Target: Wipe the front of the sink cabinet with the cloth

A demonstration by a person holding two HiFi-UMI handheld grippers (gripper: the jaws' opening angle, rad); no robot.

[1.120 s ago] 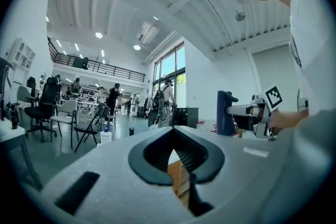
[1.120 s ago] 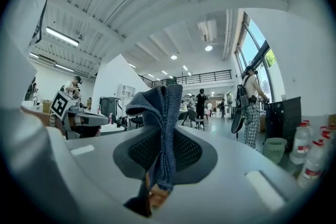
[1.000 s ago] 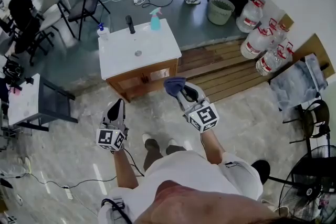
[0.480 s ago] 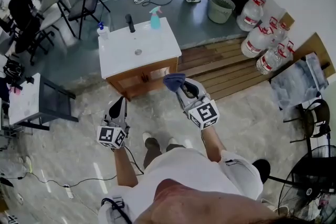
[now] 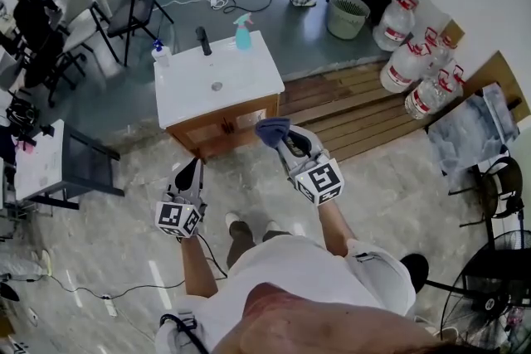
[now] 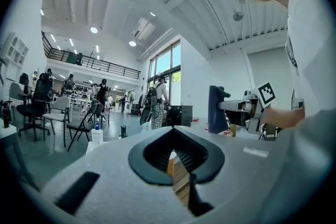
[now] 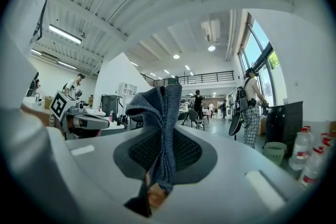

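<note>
Right tongs (image 5: 282,142), clamped on cloth (image 5: 271,128), edge slightly nearer the cabinet (image 5: 222,128) front, not touching, so wiping not begun; left tongs (image 5: 189,171) closed, empty.

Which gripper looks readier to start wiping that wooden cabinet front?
Right. The right gripper is shut on the blue cloth, close to the sink cabinet front; the left gripper holds nothing and sits farther back.
</note>
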